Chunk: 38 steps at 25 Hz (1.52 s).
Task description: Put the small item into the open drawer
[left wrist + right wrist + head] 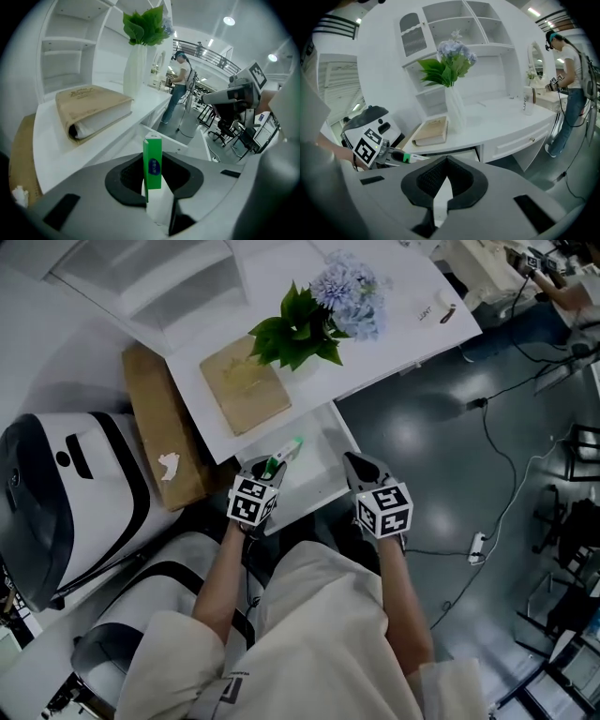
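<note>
A small green and white box is clamped upright in my left gripper, just over the near left part of the open white drawer under the desk. In the left gripper view the box stands between the dark pads of that gripper, and the drawer's front panel lies just beyond. My right gripper hovers at the drawer's right front corner, shut and empty. The right gripper view shows its tips meeting, with the drawer and the box beyond.
On the white desk lie a tan book and a vase of green leaves and pale blue flowers. A cardboard box and a white and black chair stand at the left. Cables cross the grey floor.
</note>
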### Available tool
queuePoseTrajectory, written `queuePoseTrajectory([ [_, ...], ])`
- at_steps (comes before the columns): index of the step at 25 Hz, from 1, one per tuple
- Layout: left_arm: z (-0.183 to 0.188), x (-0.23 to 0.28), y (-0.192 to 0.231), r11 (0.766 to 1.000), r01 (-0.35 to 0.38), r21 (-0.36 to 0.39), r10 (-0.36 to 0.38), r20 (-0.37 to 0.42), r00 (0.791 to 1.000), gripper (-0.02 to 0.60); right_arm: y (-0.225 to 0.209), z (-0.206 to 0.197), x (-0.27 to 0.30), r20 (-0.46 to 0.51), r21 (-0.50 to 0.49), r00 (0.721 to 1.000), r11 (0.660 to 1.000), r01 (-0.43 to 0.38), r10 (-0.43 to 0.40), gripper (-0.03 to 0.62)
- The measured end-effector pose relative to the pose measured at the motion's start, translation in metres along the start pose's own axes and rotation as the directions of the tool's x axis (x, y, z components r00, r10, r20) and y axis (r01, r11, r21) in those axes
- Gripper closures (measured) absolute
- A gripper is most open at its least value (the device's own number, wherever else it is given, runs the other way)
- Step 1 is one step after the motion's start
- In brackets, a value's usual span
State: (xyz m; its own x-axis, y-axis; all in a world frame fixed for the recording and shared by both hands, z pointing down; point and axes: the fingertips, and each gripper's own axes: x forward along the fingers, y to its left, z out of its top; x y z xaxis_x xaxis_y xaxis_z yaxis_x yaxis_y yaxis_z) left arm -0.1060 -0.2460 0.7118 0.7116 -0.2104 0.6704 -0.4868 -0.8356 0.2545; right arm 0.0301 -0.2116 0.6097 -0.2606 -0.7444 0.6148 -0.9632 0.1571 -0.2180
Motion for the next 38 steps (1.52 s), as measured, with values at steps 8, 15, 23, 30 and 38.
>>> queuePoseTrajectory([
  [8, -0.018, 0.037, 0.006, 0.996, 0.073, -0.050, -0.075, -0.037, 0.997, 0.479, 0.022, -0.026, 0.016, -0.089, -0.034, 0.996, 0.999, -0.003, 0.000, 0.569],
  [15, -0.051, 0.077, -0.001, 0.989, 0.119, -0.082, -0.129, -0.121, 0.984, 0.479, 0.032, -0.049, 0.032, -0.158, -0.063, 0.987, 0.998, 0.000, -0.010, 0.569],
  [23, -0.072, 0.117, -0.012, 0.958, 0.164, -0.235, -0.207, -0.173, 0.963, 0.479, 0.031, -0.065, 0.028, -0.188, -0.029, 0.982, 0.999, 0.024, -0.029, 0.569],
  [30, -0.075, 0.141, -0.018, 0.936, 0.162, -0.312, -0.225, -0.176, 0.958, 0.476, 0.022, -0.076, 0.018, -0.194, 0.006, 0.978, 0.997, 0.078, -0.076, 0.569],
  [38, -0.080, 0.152, -0.004, 0.948, 0.102, -0.303, -0.169, -0.202, 0.965, 0.429, 0.029, -0.085, 0.018, -0.211, -0.006, 0.976, 0.998, 0.061, -0.061, 0.569],
])
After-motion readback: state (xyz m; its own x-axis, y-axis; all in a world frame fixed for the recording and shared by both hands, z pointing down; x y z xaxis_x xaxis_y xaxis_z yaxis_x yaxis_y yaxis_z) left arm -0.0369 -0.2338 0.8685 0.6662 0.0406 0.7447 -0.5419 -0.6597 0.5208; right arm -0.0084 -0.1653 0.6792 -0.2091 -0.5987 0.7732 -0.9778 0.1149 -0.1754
